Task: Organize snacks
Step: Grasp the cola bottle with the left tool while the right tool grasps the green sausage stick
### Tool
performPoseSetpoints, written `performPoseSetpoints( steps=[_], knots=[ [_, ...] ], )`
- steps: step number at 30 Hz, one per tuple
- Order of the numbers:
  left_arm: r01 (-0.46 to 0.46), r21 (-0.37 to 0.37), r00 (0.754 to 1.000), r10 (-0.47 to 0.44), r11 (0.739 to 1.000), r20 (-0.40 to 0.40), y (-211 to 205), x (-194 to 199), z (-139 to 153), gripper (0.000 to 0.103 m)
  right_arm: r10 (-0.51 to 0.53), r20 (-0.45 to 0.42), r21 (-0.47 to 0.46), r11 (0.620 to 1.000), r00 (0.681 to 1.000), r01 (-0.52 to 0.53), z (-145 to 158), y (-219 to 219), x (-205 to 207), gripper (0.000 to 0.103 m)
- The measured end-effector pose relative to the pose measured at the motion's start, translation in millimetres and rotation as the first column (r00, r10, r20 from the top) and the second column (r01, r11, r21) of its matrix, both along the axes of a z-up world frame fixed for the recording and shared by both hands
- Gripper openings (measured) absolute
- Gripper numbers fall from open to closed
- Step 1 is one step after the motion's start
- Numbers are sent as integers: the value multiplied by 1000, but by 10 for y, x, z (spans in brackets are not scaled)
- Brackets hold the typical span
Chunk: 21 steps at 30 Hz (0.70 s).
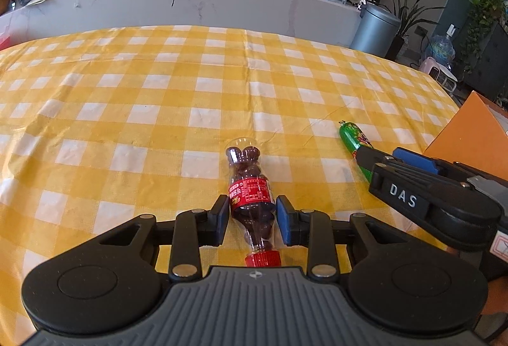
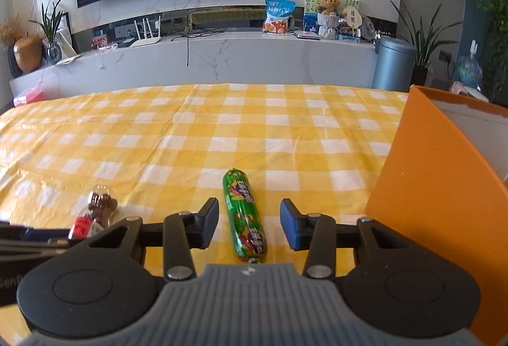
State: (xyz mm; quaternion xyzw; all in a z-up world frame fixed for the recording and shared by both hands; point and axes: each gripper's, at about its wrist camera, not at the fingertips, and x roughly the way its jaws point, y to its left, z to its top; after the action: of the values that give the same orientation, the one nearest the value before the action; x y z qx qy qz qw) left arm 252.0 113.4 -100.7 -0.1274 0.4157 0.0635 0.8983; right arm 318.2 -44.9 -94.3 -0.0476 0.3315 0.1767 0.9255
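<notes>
Left gripper (image 1: 252,220) jaws apart w/ candy bottle (image 1: 252,192) btwn, right gripper (image 2: 249,223) jaws apart astride green sausage (image 2: 244,215), orange box (image 2: 438,187) cut off.

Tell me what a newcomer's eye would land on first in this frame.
Probably the yellow checked tablecloth that fills both views. Next, the two snacks lying on it: a small bottle of dark candies between the left gripper's open fingers, and a green sausage stick between the right gripper's open fingers. An orange box stands at the right.

Both wrist views look low and close across the checked tablecloth (image 1: 158,98) toward the marble counter (image 2: 241,55), sharing both.
</notes>
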Motion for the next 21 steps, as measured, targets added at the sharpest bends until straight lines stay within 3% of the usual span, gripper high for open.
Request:
performPoseSetpoints(
  steps=[5,10,14,21],
  knots=[
    [0,2,1000,0,1000,-1,-5,0,3,36,18,-16,11,1000,1000,-17,-35,83,52,35],
    [1,8,1000,-1,1000,-12,-5,-1,-21,36,15,-18,4,1000,1000,-15,-53,98,62,34],
    [0,3,1000,0,1000,-11,-7,-8,-21,35,-22,-64,-19,1000,998,21,-124,82,148,22],
    [0,-1,1000,0,1000,-5,5,-30,-24,35,-16,-59,-33,999,998,14,-118,115,122,21]
  ],
)
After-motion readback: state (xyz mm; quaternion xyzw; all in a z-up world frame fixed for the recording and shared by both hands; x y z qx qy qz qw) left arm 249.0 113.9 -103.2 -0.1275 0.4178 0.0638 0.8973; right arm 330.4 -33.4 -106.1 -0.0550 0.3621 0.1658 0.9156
